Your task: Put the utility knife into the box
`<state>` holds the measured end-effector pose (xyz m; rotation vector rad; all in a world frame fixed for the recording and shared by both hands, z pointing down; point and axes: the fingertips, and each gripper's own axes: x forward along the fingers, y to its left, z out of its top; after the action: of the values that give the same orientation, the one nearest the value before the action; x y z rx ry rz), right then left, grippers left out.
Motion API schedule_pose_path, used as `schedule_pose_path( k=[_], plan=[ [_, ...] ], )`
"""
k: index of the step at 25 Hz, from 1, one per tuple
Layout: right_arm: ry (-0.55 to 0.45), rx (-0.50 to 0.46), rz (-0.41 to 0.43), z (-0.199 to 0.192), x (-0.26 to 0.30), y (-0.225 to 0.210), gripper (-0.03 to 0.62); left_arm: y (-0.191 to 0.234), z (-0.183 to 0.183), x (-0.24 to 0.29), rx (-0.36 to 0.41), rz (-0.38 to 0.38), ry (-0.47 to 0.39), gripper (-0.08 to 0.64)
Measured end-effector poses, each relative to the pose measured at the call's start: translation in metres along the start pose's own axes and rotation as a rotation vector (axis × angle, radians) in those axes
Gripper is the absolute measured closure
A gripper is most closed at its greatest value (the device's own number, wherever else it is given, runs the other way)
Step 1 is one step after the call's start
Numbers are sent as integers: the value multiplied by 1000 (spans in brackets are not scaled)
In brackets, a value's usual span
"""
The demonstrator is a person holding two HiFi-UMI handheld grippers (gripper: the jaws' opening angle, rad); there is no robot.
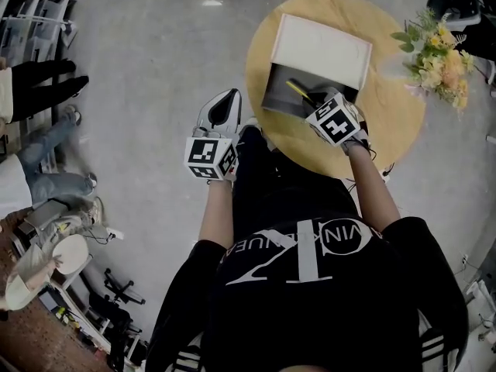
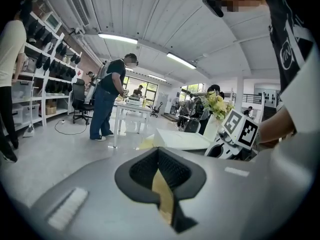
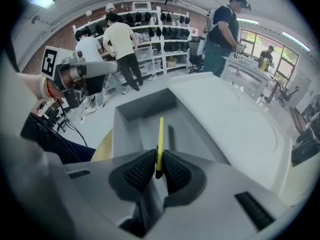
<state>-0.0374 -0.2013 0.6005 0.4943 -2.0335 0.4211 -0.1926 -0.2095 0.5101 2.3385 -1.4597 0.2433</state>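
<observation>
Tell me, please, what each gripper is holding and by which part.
The right gripper clamps the yellow utility knife by its near end, the rest pointing over the open box. The left gripper, jaws together, appears to hold nothing.

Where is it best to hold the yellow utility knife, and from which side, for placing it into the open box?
Pinch the utility knife at its near end, across its flat faces, coming from the person's side, as the right gripper does. It is long and thin, so the free end then points into the box.
</observation>
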Motion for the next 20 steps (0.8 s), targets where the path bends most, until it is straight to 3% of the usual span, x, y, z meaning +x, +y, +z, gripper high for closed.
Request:
schedule_pose_path(
  k=[12,20],
  plan=[
    [39,-32,0,6,11,-1,537,14,17,29,14,-100,23,549],
    [16,13,-14,9,9,-4,537,12,18,42,10,-154,43,549]
  ],
)
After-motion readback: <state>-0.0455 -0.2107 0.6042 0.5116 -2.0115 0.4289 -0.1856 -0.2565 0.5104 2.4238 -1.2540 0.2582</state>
